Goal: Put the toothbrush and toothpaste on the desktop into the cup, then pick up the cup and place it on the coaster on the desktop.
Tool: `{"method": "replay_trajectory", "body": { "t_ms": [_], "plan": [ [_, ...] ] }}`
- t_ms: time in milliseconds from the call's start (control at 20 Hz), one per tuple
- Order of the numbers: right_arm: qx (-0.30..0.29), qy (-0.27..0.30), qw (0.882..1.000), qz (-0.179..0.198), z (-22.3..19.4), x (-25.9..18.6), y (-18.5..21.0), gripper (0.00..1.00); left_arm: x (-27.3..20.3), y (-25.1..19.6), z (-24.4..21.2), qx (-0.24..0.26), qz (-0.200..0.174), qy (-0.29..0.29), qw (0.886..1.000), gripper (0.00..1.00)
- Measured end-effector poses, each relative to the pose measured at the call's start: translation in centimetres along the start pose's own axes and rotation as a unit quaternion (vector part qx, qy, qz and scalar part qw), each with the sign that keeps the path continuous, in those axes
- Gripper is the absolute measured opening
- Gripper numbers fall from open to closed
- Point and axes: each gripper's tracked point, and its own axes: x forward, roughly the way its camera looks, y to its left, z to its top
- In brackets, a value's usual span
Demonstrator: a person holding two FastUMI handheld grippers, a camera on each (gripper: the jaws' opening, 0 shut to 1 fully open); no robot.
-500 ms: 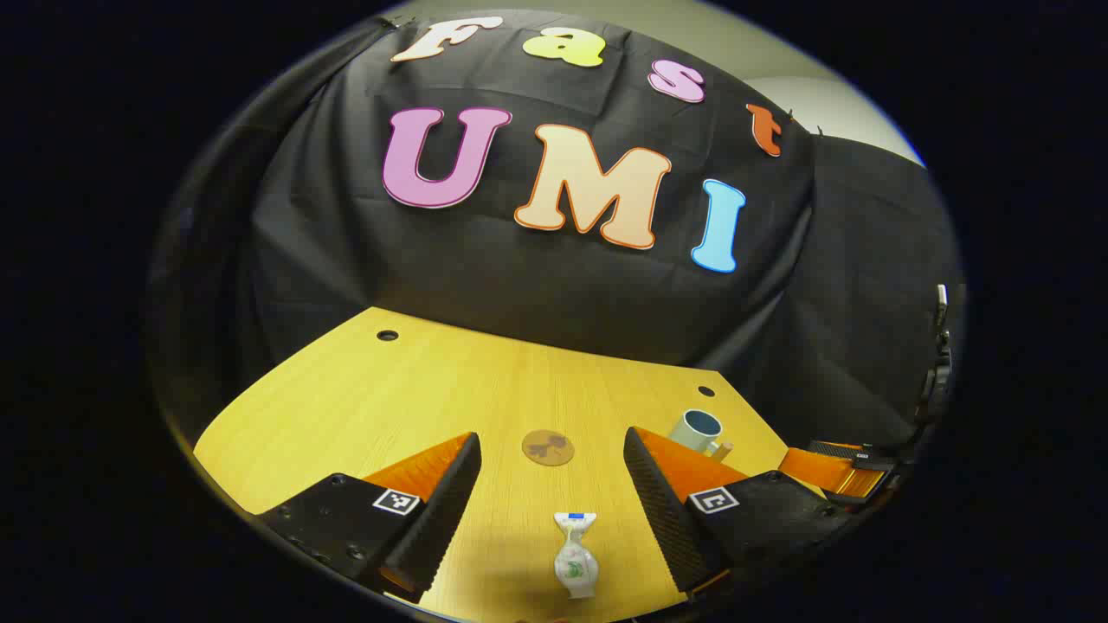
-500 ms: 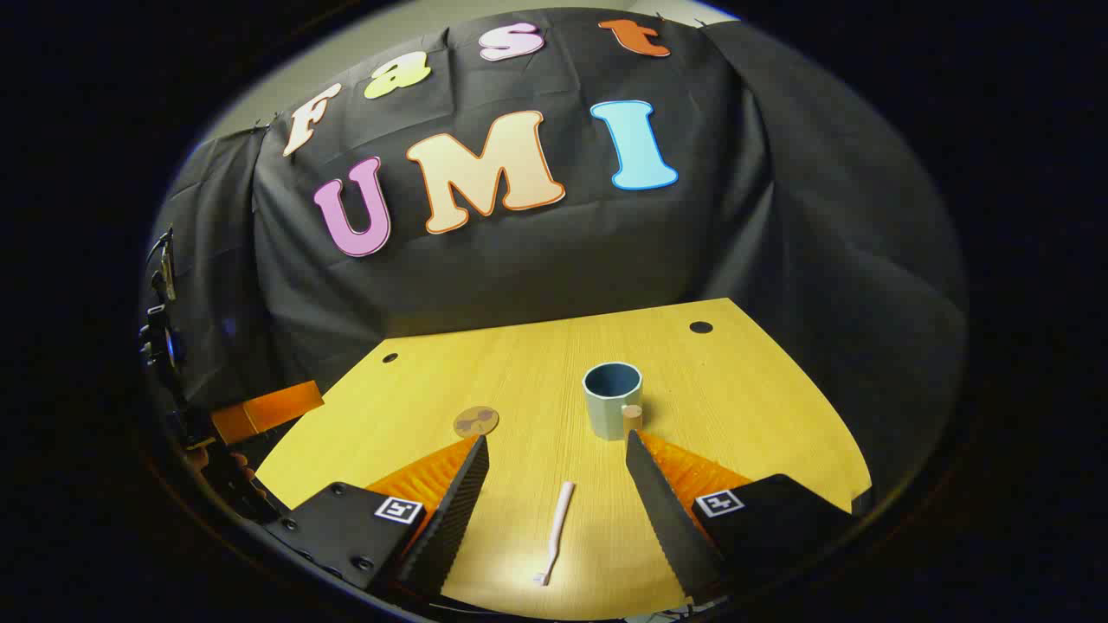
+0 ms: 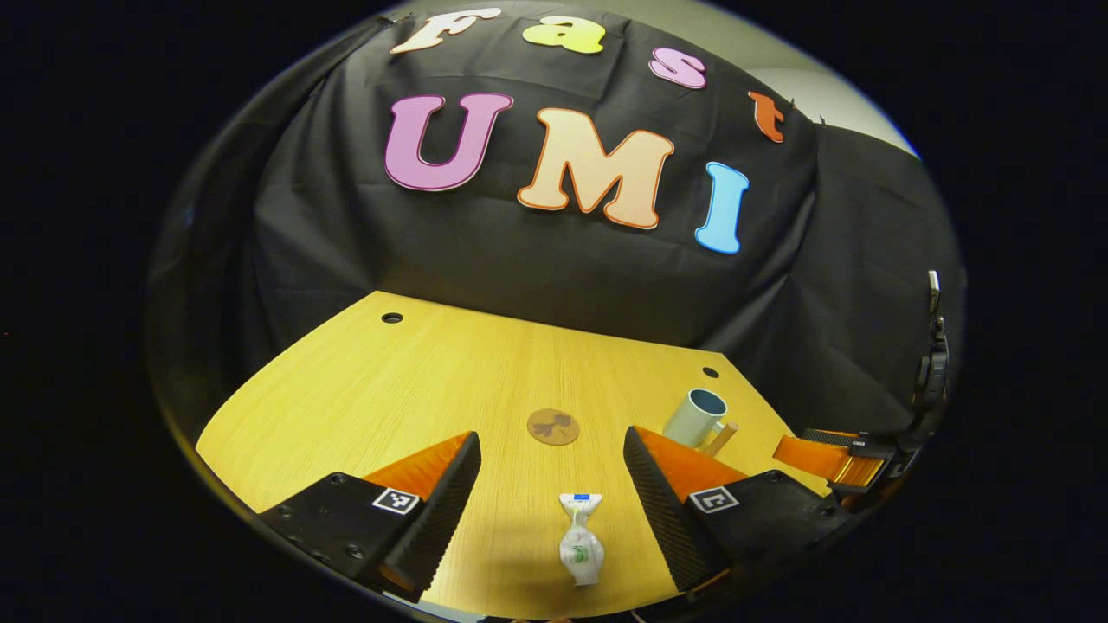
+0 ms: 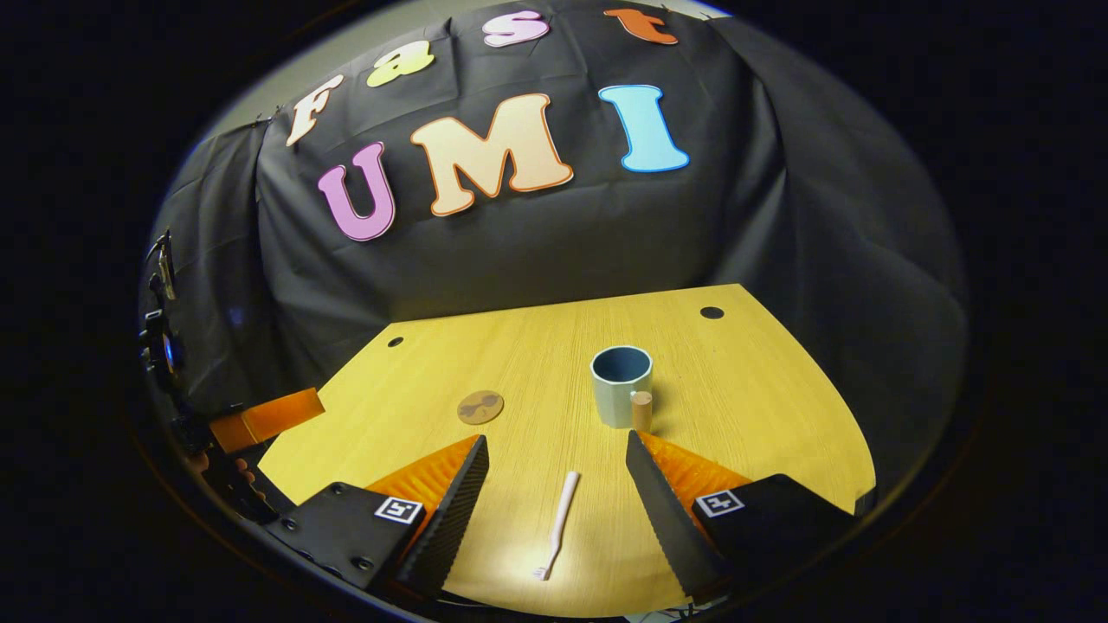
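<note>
A white toothpaste tube point(image 3: 579, 549) with a blue cap lies on the wooden desktop between the fingers of my open left gripper point(image 3: 552, 446), untouched. A white toothbrush point(image 4: 557, 524) lies between the fingers of my open right gripper point(image 4: 557, 446), bristle end nearest the camera. The pale cup point(image 4: 621, 385) with a wooden handle stands upright just beyond the right gripper; the same cup point(image 3: 695, 418) appears right of the left gripper. A round brown coaster point(image 3: 552, 427) lies ahead of the left gripper, and the coaster point(image 4: 479, 407) sits left of the cup in the right gripper view.
The desktop point(image 3: 372, 389) has round cable holes point(image 3: 391, 317) near its far corners. Black cloth hangs behind and beside it. The other gripper point(image 3: 835, 459) shows at the far right of the left gripper view, and the left one point(image 4: 264, 417) with a hand at the right view's left edge.
Both grippers have tilted or pulled back slightly, so the toothpaste, toothbrush, cup and coaster sit a little higher in each view. Nothing has been grasped.
</note>
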Motion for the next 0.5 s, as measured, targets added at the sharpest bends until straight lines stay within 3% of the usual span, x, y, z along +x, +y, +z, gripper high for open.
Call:
{"method": "replay_trajectory", "body": {
  "t_ms": [50, 450, 500],
  "plan": [
    [0.0, 0.003, 1.0, 0.0, -0.1, 0.1, -0.1, 0.98, 0.1, -0.1, -0.5, -0.004, -0.001, 0.008, 1.0, 0.96],
    [-0.003, 0.032, 0.999, 0.001, -2.0, 0.5, -0.3, 0.98, 0.1, 0.9, -3.0, -0.012, 0.019, 0.047, 0.999, 0.97],
    [-0.004, 0.039, 0.999, 0.002, -2.5, 0.5, -0.3, 0.94, 0.1, 1.0, -3.3, -0.009, 0.02, 0.051, 0.998, 0.97]
  ]
}}
